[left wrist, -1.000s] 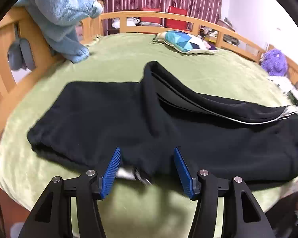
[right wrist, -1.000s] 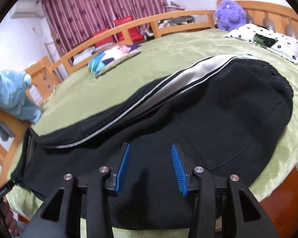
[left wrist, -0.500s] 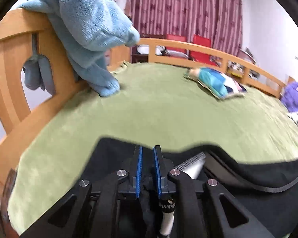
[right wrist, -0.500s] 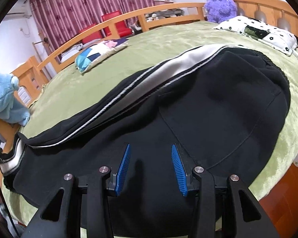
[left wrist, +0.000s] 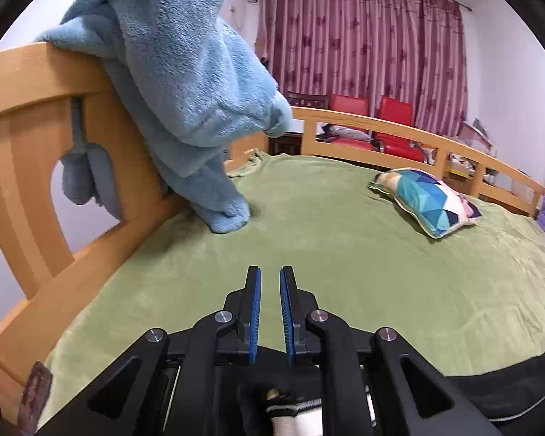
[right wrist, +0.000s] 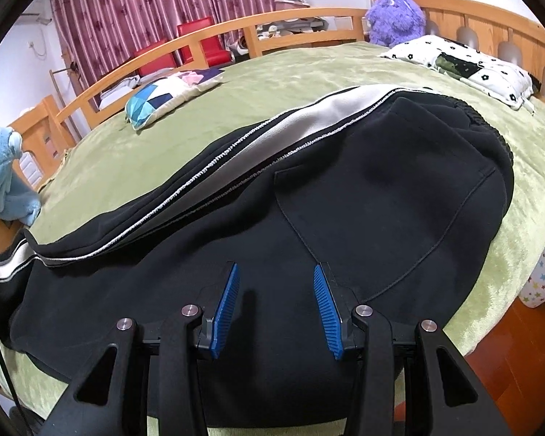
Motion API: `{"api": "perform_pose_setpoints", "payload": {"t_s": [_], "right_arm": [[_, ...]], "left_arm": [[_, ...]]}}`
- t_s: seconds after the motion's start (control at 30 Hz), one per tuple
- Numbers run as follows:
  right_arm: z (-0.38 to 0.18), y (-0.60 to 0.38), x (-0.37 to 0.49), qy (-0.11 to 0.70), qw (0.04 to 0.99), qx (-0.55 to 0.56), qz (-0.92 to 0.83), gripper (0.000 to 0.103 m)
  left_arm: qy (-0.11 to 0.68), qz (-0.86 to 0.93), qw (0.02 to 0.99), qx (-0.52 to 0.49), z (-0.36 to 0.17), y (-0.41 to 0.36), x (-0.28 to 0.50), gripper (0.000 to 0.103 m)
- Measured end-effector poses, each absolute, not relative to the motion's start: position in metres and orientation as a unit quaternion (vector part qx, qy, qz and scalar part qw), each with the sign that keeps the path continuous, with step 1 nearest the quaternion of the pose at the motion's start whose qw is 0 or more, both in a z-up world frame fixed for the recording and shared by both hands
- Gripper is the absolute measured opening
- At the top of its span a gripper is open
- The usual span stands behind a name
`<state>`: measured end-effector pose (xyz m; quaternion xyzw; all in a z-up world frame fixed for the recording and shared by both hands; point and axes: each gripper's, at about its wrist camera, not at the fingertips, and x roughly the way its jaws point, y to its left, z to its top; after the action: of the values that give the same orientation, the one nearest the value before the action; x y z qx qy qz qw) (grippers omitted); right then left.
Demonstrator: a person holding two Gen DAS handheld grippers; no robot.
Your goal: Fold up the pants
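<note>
Black pants with a white side stripe lie across the green bed, waistband at the right. My right gripper is open and hovers over the pants' near edge, by the back pocket seam. My left gripper is shut on the pants' leg end; black and white fabric hangs between the jaws near their base and is lifted off the bed. The lifted leg end also shows in the right wrist view at the far left. More of the pants show at the lower right of the left wrist view.
A blue fleece garment hangs over the wooden bed rail on the left. A colourful cushion lies on the green blanket. A spotted pillow and a purple plush toy sit at the headboard.
My left gripper closed on the pants' leg end and lifted it up, so the view swung from the pants to the far bed. My right gripper stayed open over the pants.
</note>
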<state>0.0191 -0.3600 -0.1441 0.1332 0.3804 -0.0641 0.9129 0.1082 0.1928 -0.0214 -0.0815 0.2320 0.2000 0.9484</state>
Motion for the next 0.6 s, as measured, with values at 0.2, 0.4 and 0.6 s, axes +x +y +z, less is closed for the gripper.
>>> {"api": "perform_pose_setpoints", "payload": {"t_s": [0.2,0.4,0.6], "right_arm": [[-0.133,-0.370,0.005,0.368,0.917,0.137,-0.077,0.043],[-0.118,-0.432,-0.018,0.343,0.920,0.139,-0.132,0.061],[-0.122,-0.537,-0.010,0.329,0.904,0.220,-0.161,0.072]], "left_arm": [[0.260,0.144,0.951,-0.084,-0.028,0.164,0.095,0.044],[0.307,0.066,0.946,-0.083,-0.056,0.105,0.076,0.056],[0.346,0.029,0.934,-0.082,-0.081,0.057,0.063,0.057]]}}
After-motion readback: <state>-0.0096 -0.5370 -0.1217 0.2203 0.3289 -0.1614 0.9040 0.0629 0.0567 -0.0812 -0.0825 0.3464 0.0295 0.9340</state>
